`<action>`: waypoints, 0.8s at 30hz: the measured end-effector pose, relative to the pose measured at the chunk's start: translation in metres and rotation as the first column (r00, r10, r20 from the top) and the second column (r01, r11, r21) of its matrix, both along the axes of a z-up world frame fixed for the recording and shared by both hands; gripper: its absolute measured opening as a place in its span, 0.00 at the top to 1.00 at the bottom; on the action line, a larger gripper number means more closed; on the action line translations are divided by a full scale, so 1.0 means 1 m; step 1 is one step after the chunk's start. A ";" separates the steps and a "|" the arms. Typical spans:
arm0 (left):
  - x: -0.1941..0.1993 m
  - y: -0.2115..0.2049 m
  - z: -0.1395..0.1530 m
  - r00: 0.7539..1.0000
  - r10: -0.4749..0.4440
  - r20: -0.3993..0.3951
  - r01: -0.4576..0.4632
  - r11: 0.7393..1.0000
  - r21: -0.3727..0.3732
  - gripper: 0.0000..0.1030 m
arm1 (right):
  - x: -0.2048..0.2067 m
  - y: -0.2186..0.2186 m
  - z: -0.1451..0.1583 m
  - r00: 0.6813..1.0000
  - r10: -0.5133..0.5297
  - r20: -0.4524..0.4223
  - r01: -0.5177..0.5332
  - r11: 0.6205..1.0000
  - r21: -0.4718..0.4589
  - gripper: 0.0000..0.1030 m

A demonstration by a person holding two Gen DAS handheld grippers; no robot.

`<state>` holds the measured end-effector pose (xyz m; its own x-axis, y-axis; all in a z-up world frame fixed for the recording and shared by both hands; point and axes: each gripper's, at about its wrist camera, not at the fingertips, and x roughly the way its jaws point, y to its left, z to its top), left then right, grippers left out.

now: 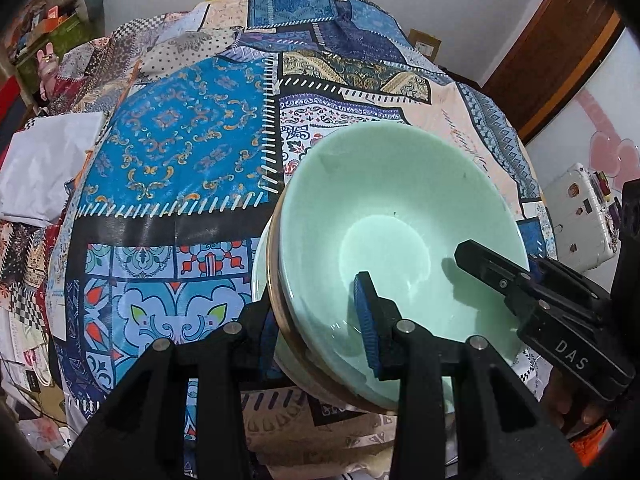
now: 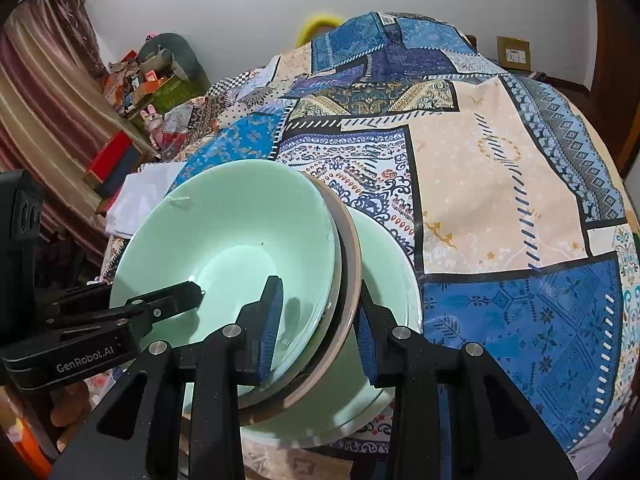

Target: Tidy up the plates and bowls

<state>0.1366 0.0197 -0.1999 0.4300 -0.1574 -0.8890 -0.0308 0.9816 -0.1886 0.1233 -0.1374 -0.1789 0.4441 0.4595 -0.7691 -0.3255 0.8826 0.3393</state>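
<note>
Stack: pale green glazed ceramic bowls [image 1: 400,208], nested with a brown-rimmed one between, lower centre of both views, above the patchwork-print tablecloth [image 1: 172,140].
Left gripper [image 1: 320,328]: narrow, you clamp the stack's near-left rim, one pad inside, one outside.
Right gripper [image 2: 316,320]: narrow, clamped on the opposite rim likewise.
Handling: keep both grips level; lower evenly so the bowls don't slide apart.
Risk: glazed rims look slippery.

white letters "das" stand on the black body of the right gripper [image 1: 486,268] in the left wrist view; "genrobot.ai" stands on the left gripper's [image 2: 192,300] black body in the right wrist view.
</note>
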 end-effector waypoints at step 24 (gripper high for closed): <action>-0.014 -0.002 0.014 0.998 -0.014 0.069 0.010 0.998 0.061 0.61 | -0.013 -0.017 0.019 0.997 -0.036 0.075 0.039 0.999 -0.035 0.66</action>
